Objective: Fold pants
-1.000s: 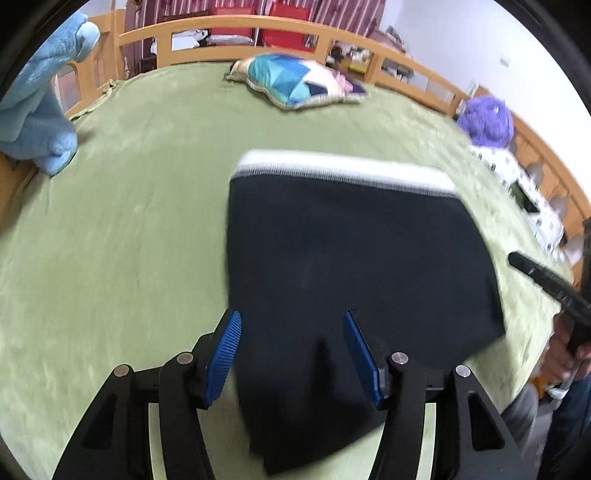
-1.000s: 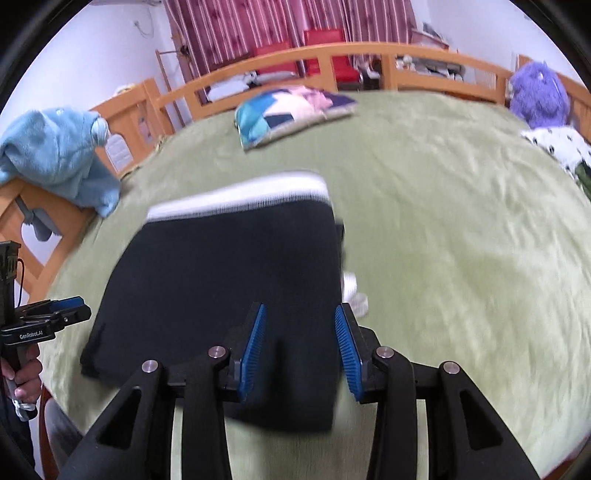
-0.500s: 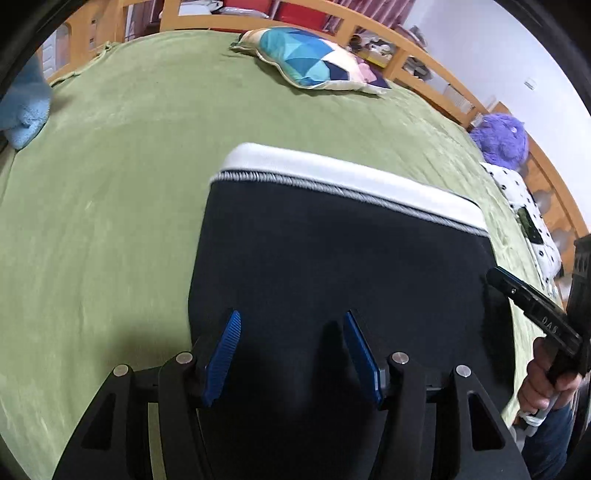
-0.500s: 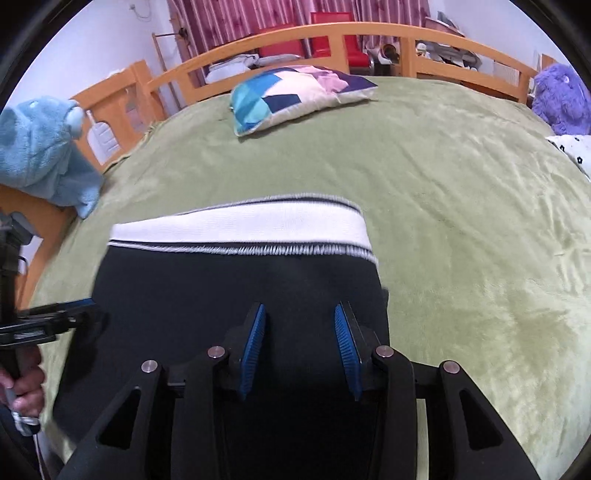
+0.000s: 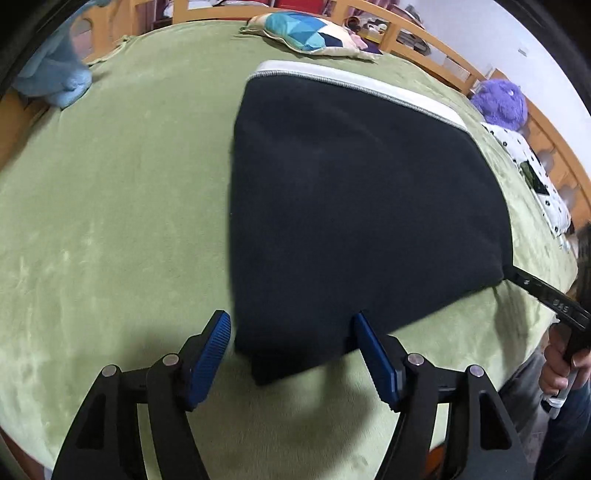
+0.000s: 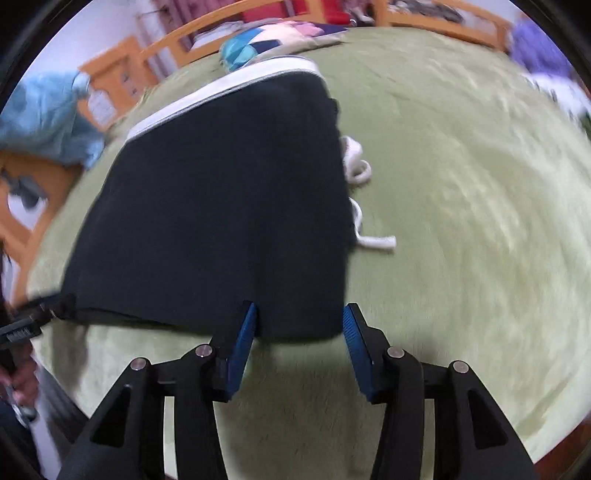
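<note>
Green blanket [image 5: 110, 184] covers the bed; the folded black pants [image 5: 351, 192] lie flat on it, white waistband [image 5: 354, 83] at the far edge toward the patchwork pillow [image 5: 310, 35], white drawstring [image 6: 360, 173] poking out along the pants' right side. Left gripper [image 5: 290, 350] sits at the pants' near-left corner, jaws apart, nothing clamped. Right gripper [image 6: 299, 339] sits at the near-right corner, jaws also apart, not gripping the cloth.

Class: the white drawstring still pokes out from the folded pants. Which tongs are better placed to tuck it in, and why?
Probably the right tongs: open, and the drawstring lies just ahead on that side of the pants. The left tongs sit at the opposite corner.
</note>
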Motion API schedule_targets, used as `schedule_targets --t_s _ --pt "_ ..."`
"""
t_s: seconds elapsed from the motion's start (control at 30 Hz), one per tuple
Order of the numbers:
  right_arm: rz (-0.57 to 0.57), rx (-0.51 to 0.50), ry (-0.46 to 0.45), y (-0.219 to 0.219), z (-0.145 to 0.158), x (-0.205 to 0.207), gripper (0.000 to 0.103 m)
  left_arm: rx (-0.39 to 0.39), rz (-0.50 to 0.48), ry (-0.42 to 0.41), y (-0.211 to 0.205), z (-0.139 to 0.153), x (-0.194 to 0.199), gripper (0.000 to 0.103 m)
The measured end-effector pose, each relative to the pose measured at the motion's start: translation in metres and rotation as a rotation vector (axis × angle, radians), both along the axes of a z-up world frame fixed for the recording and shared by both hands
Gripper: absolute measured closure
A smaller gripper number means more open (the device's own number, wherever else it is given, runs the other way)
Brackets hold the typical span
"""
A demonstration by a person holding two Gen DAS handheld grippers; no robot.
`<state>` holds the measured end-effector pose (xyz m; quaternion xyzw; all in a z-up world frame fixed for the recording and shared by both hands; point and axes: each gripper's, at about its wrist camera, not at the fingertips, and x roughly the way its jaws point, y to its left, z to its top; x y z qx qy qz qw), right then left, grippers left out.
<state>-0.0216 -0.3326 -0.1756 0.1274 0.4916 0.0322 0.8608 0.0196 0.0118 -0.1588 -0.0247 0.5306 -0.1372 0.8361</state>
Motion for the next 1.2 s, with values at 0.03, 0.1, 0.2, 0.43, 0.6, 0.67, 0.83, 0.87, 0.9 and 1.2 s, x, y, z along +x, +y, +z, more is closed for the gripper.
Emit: schedule_targets --t_s 0.03,0.1,0.2,0.43,0.6,0.67,0.83,0.87,0.9,1.2 --pt "-0.018 0.013 -0.027 -0.003 0.010 -0.006 0.061 0.012 0.002 -0.036 0.000 0.013 -0.004 0.036" --pt "-0.040 -0.006 -0.058 -0.003 0.029 -0.013 0.061 -0.003 -0.003 -0.091 -0.003 0.037 -0.007 0.037" --pt "-0.038 -0.022 -0.114 0.003 0.065 -0.024 0.060 -0.036 -0.012 -0.131 -0.013 0.071 -0.010 0.036" --pt "-0.101 -0.114 -0.184 0.022 0.143 -0.047 0.047 0.000 -0.012 -0.247 -0.048 0.138 -0.035 0.034" --pt "-0.108 -0.168 -0.231 0.027 0.184 -0.068 0.042 0.012 0.018 -0.296 -0.055 0.168 -0.053 0.024" --pt "-0.113 -0.191 -0.239 0.030 0.196 -0.079 0.041 0.026 0.030 -0.308 -0.057 0.174 -0.061 0.023" --pt "-0.136 -0.215 -0.286 0.035 0.211 -0.105 0.010 0.014 0.039 -0.305 -0.059 0.180 -0.078 0.023" --pt "-0.131 -0.221 -0.299 0.037 0.213 -0.110 0.007 0.024 0.048 -0.317 -0.059 0.181 -0.082 0.023" --pt "-0.127 -0.225 -0.303 0.038 0.214 -0.113 0.007 0.031 0.051 -0.324 -0.060 0.181 -0.085 0.023" --pt "-0.152 -0.233 -0.299 0.038 0.216 -0.124 0.006 0.045 0.079 -0.344 -0.064 0.189 -0.100 0.022"
